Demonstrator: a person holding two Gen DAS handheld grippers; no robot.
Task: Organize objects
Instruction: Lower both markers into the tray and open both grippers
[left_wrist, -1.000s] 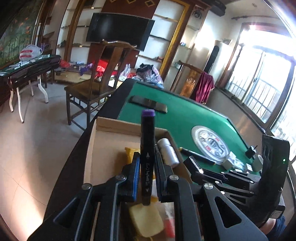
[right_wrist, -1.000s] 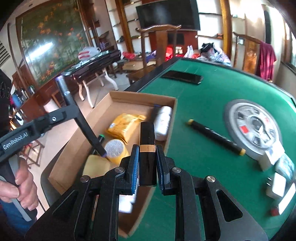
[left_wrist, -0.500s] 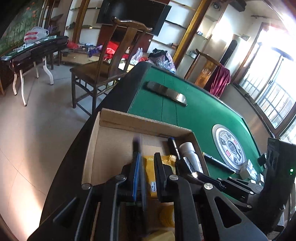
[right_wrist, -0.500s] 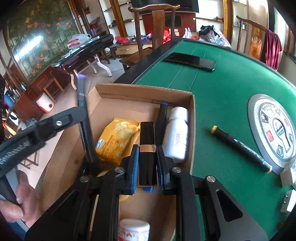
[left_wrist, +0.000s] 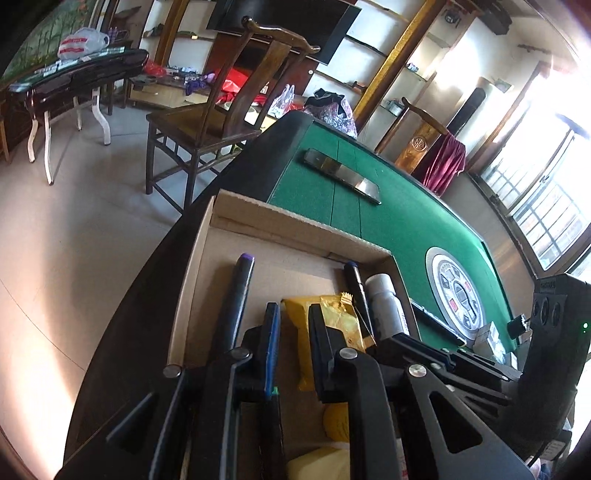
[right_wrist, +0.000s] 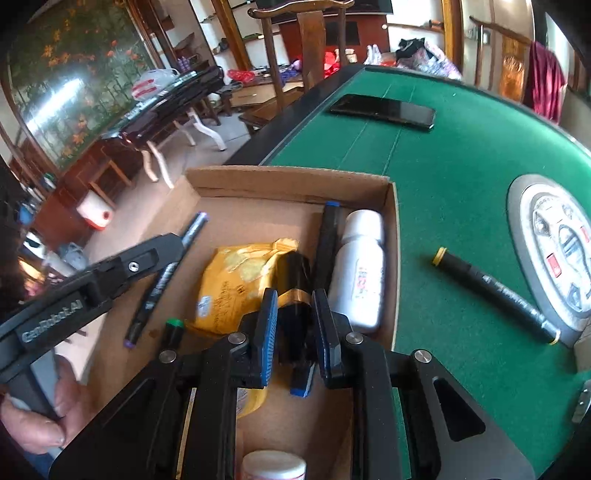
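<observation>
From my left gripper (left_wrist: 291, 332) I see the jaws parted with nothing between them; the purple-capped marker (left_wrist: 236, 302) lies on the floor of the cardboard box (left_wrist: 295, 229), just left of the left finger and apart from it, running from near to far along the box's left wall. It is a slim dark pen with a purple cap at its far end and pale print along the barrel; the right camera shows a second purple tip at its near end. My right gripper (right_wrist: 293, 332) also has its jaws spread, and the black tube with the gold band (right_wrist: 295, 291) sits in the gap between them, lying on the yellow snack packet (right_wrist: 236, 280); I cannot tell whether either pad touches it. The tube is short, glossy black, with one gold ring across it, and its image is blurred. Right of it in the box lie a blue-capped marker (right_wrist: 327, 236) and a white bottle (right_wrist: 360, 269), side by side against the right wall. A green-capped marker (right_wrist: 173, 330) pokes up just left of the packet, and a white-lidded jar (right_wrist: 273, 466) shows at the near edge. Outside the box, on the green table (right_wrist: 461, 166), a yellow-capped marker (right_wrist: 491, 291) lies to the right and a phone (right_wrist: 382, 110) far off.
</observation>
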